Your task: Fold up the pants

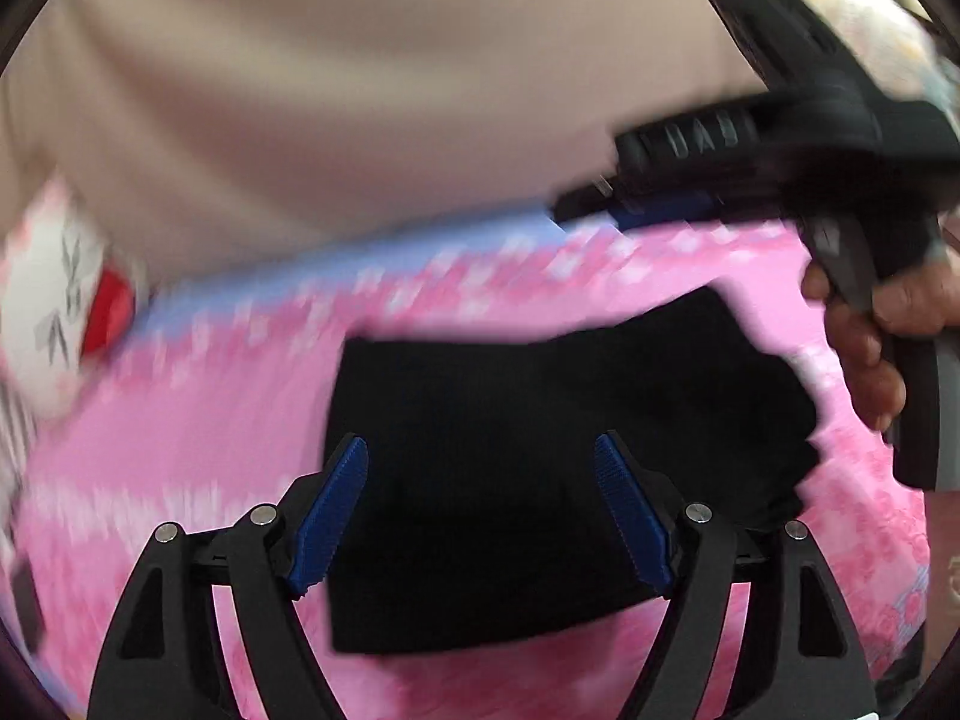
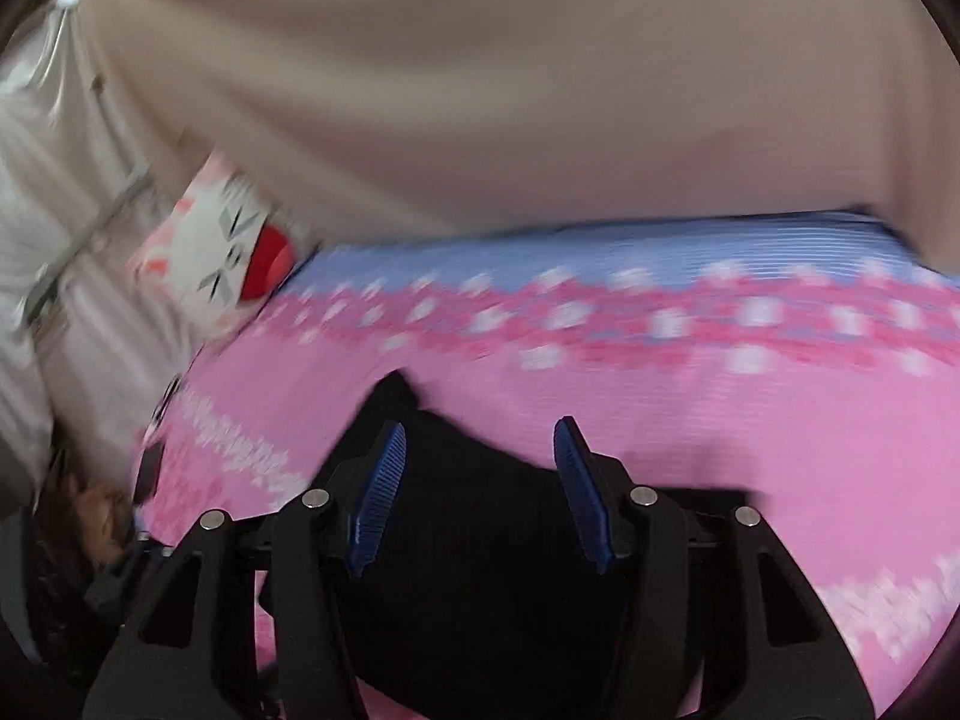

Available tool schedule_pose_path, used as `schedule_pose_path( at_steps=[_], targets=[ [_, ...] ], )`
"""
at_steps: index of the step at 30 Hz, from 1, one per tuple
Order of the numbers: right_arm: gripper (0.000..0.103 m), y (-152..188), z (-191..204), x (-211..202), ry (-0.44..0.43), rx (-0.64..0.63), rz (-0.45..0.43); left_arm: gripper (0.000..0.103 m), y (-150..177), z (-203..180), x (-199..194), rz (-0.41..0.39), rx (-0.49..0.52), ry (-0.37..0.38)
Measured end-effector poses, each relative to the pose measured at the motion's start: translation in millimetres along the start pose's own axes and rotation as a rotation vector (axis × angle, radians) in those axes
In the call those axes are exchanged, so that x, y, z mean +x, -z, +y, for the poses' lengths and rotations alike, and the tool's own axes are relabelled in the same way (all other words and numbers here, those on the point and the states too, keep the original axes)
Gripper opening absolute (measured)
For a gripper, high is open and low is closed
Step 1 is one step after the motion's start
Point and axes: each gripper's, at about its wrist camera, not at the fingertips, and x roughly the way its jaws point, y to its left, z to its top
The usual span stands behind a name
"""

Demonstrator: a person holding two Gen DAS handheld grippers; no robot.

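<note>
Black pants folded into a thick rectangular bundle, lying flat on a pink flowered bedsheet with a blue striped band along its far side. Long axis running roughly from 8 o'clock to 2 o'clock in the left wrist view, with a ragged, stepped edge at the 3 o'clock end and a straight edge toward 9 o'clock. Plain dark fabric, no detail readable through the blur. Left gripper released, jaws spread wide above the bundle, blue pads clear of the cloth. Right gripper also parted, hovering over the near part of the pants, nothing pinched between its pads. Left wrist view alone showing the right gripper from the side at 2 o'clock and the hand squeezing its handle. Right wrist view alone showing white bedding at 9 o'clock. Cartoon-print pillow and beige cloth in both.
</note>
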Motion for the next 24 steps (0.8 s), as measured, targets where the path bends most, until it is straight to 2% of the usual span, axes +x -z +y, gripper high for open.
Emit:
schedule_pose_path(
  at_steps=[3, 6, 7, 8, 9, 10, 13, 14, 16, 18, 20, 24],
  targets=[
    [0.050, -21.8, 20.6, 74.7, 0.006, -0.022, 0.114, 0.075, 20.0, 35.9, 29.5, 0.107, -0.070, 0.031],
    [0.050, -33.1, 26.4, 133.7, 0.029, -0.017, 0.207, 0.076, 36.0, 45.4, 48.9, 0.165, -0.072, 0.038],
    [0.050, -31.8, 30.0, 150.3, 0.051, -0.033, 0.234, 0.076, 42.1, 49.0, 56.2, 0.182, -0.088, 0.062],
    [0.046, -27.4, 35.9, 164.8, 0.077, -0.076, 0.263, 0.076, 46.3, 52.6, 61.2, 0.191, -0.107, 0.085],
    [0.028, -23.3, 41.5, 173.0, 0.088, -0.110, 0.283, 0.077, 48.9, 55.7, 62.2, 0.188, -0.118, 0.096],
    [0.025, -20.9, 47.1, 180.3, 0.102, -0.140, 0.289, 0.077, 50.0, 58.8, 63.2, 0.180, -0.118, 0.103],
    [0.017, -27.5, 67.7, 196.1, 0.172, -0.210, 0.233, 0.080, 53.5, 63.0, 67.9, 0.169, -0.113, 0.104],
    [0.017, -31.2, 70.1, 208.2, 0.245, -0.230, 0.221, 0.081, 54.5, 64.1, 69.7, 0.168, -0.117, 0.110],
    [0.017, -36.0, 62.2, 223.7, 0.317, -0.209, 0.233, 0.082, 54.1, 67.7, 72.6, 0.174, -0.127, 0.125],
    [0.017, -42.5, 55.7, 195.4, 0.216, -0.087, 0.138, 0.084, 55.7, 70.9, 71.9, 0.187, -0.145, 0.145],
    [0.017, -37.1, 62.2, 148.7, 0.151, -0.084, 0.034, 0.084, 56.8, 73.2, 72.9, 0.196, -0.153, 0.157],
    [0.017, 6.3, 49.5, 83.3, 0.188, -0.093, -0.022, 0.085, 59.7, 71.9, 73.7, 0.195, -0.140, 0.136]
  ],
)
